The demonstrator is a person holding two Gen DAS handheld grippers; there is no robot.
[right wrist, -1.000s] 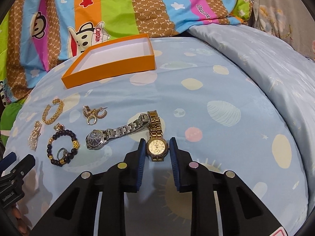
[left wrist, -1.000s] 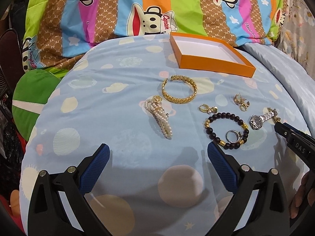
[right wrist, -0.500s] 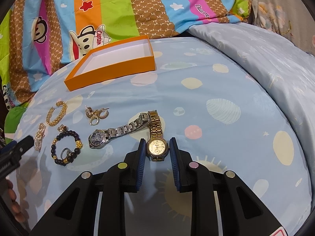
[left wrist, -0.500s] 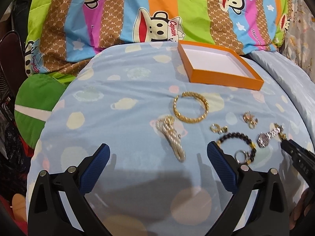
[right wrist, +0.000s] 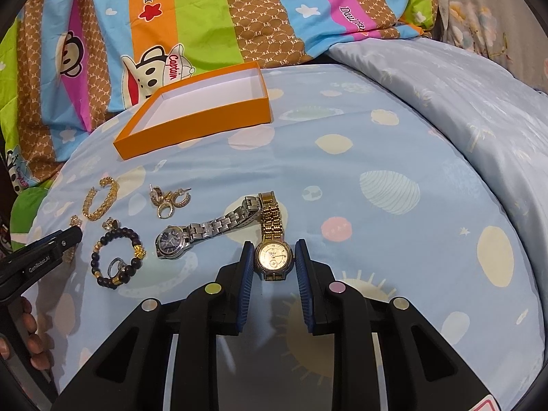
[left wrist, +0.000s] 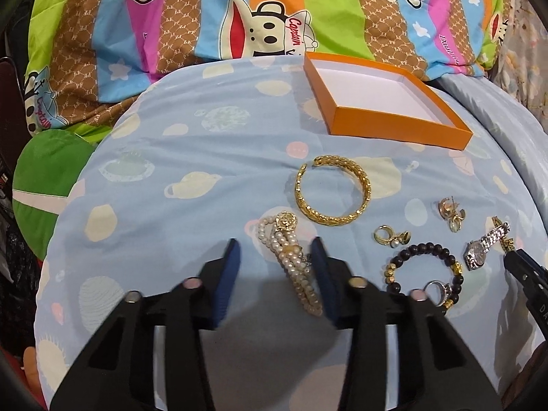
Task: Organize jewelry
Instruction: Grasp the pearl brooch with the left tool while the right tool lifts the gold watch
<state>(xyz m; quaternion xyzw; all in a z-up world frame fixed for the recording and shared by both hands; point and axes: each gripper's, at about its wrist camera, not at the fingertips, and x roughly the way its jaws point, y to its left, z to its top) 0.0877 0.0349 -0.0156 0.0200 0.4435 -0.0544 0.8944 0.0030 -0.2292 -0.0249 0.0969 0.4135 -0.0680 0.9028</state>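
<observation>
My left gripper (left wrist: 275, 257) is partly closed around a pearl bracelet (left wrist: 293, 260) that lies on the blue bedspread; the right pad touches the pearls, the left pad stands apart. My right gripper (right wrist: 274, 258) straddles the face of a gold watch (right wrist: 274, 239), pads close to its sides, not clamped. An open orange box (left wrist: 383, 116), white inside and empty, lies at the back; it also shows in the right wrist view (right wrist: 195, 116).
On the bedspread lie a gold bangle (left wrist: 334, 191), earrings (left wrist: 452, 210), small gold rings (left wrist: 390, 236), a black bead bracelet (left wrist: 424, 274) with a silver ring, and a silver watch (right wrist: 205, 229). A striped cartoon quilt (left wrist: 239, 17) is heaped behind.
My left gripper has moved forward over the pearl bracelet and its fingers have closed in from wide open. The right gripper has stayed at the gold watch.
</observation>
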